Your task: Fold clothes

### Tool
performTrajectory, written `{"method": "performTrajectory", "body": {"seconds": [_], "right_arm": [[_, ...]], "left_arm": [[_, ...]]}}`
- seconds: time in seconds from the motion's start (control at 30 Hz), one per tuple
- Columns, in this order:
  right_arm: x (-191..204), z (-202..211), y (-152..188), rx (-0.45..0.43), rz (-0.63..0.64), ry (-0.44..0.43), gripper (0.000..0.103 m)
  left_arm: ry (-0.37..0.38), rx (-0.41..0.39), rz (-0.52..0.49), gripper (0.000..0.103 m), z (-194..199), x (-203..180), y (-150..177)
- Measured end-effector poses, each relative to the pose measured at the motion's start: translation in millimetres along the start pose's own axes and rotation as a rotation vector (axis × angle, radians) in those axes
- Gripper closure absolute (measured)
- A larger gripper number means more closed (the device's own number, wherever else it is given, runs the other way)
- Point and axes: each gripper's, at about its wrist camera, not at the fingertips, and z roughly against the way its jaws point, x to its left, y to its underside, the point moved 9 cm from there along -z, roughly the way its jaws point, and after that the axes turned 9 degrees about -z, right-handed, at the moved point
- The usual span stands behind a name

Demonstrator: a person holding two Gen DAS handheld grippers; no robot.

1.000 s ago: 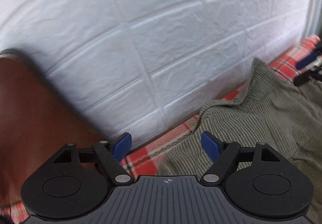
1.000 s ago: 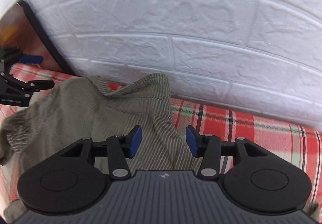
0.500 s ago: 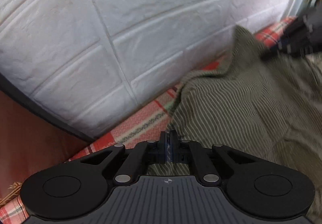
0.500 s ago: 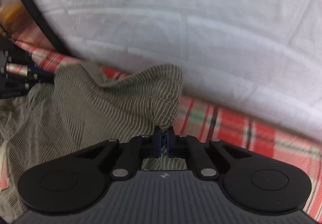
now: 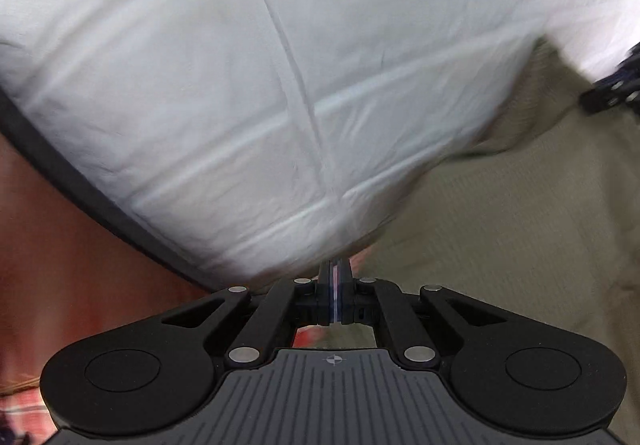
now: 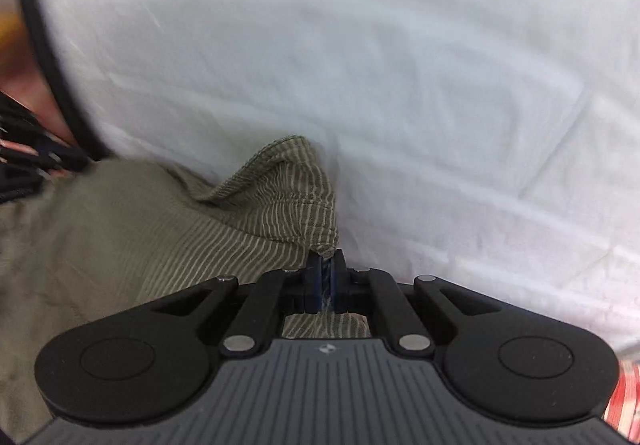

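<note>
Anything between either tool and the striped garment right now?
Nothing visible. The right tool is shut on a corner of the striped garment. The left tool is shut at the garment's edge; motion blur hides whether fabric is pinched.

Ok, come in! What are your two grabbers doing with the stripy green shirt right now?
Right gripper shut on stripy green shirt corner. Left gripper shut; cloth between its pads unclear. Nothing in the way.

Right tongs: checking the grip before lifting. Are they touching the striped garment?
Touching. The right wrist view shows the right tongs shut on a corner of the striped garment.
</note>
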Motion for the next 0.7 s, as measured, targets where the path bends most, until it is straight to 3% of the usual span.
{"method": "performTrajectory", "body": {"seconds": [0.03, 0.07, 0.1, 0.17, 0.23, 0.3, 0.4, 0.5, 0.63, 0.7], "right_arm": [[-3.1, -7.0, 4.0, 0.021, -0.023, 0.006, 0.092], [-5.7, -7.9, 5.4, 0.026, -0.046, -0.001, 0.09], [-7.8, -4.2, 4.5, 0.014, -0.065, -0.014, 0.089], [-14.5, 15.4, -0.7, -0.029, -0.078, -0.048, 0.075], [-21.9, 39.5, -7.1, -0.078, -0.082, -0.085, 0.057], [-33.5, 60.4, -5.4, -0.097, -0.086, -0.111, 0.051], [-54.5, 74.7, 12.0, -0.065, -0.11, -0.111, 0.046], [-69.1, 70.0, 38.6, 0.001, -0.137, -0.075, 0.046], [-86.5, 74.6, 71.2, 0.07, -0.157, -0.043, 0.046], [-88.7, 73.0, 81.4, 0.097, -0.159, -0.043, 0.045]], "left_arm": [[-0.015, 0.026, -0.002, 0.089, -7.0, -0.5, 4.0], [-0.013, 0.043, 0.007, 0.083, -9.9, 1.2, 8.1], [-0.003, 0.033, 0.02, 0.076, -5.4, 5.1, 10.2], [0.017, 0.012, 0.043, 0.064, 4.4, 13.3, 14.1], [0.05, -0.033, 0.04, 0.034, 25.8, 22.4, 18.3], [0.076, -0.063, 0.011, 0.022, 44.2, 27.7, 27.4], [0.063, -0.03, -0.043, 0.018, 48.5, 28.1, 41.4], [0.075, 0.016, -0.026, 0.018, 41.1, 25.3, 54.2], [0.173, 0.016, 0.026, 0.018, 37.8, 12.3, 55.6], [0.196, 0.035, -0.005, 0.017, 24.2, 3.6, 52.4]]}}
